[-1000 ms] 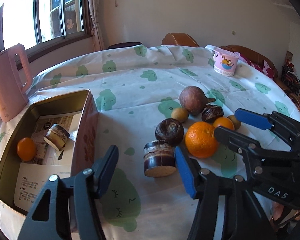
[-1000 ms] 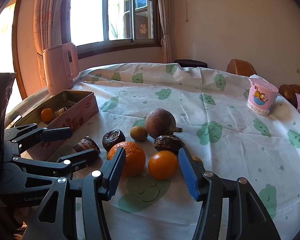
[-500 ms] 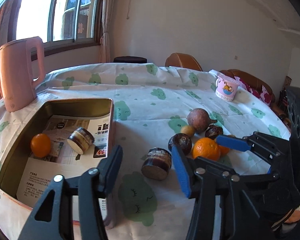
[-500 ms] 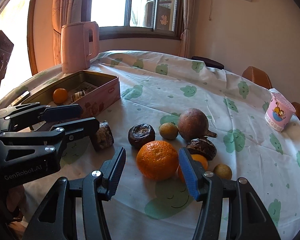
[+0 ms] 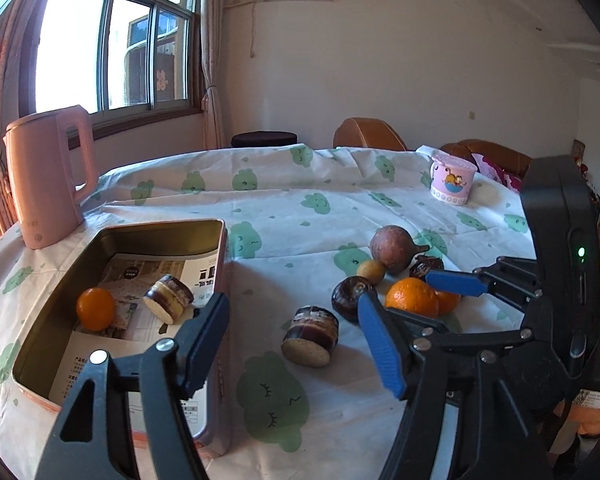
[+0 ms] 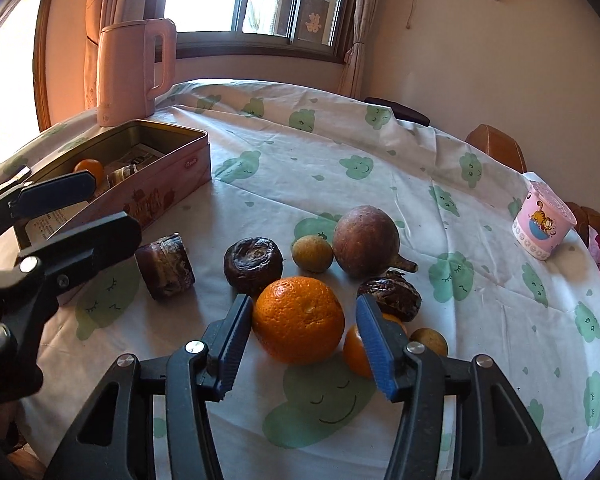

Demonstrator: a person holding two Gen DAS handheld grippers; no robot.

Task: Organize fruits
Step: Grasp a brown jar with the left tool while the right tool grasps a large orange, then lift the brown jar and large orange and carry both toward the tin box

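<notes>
The right gripper [image 6: 304, 344], jaws spread, straddles the big orange [image 6: 299, 319] to pinch it; the left gripper [image 5: 296, 344] hangs spread.

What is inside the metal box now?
Inside the metal box lie a small orange, a brown cut piece and printed paper. The paper covers the bottom.

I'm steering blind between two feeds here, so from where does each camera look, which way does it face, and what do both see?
Left wrist: rides the left claw, open, facing the cut fruit piece and tin box; the right claw shows at right.
Right wrist: rides the right claw, open, astride the large orange; the left claw shows at left.
Shared: tin box, large orange, pink kettle, cartoon cup.
</notes>
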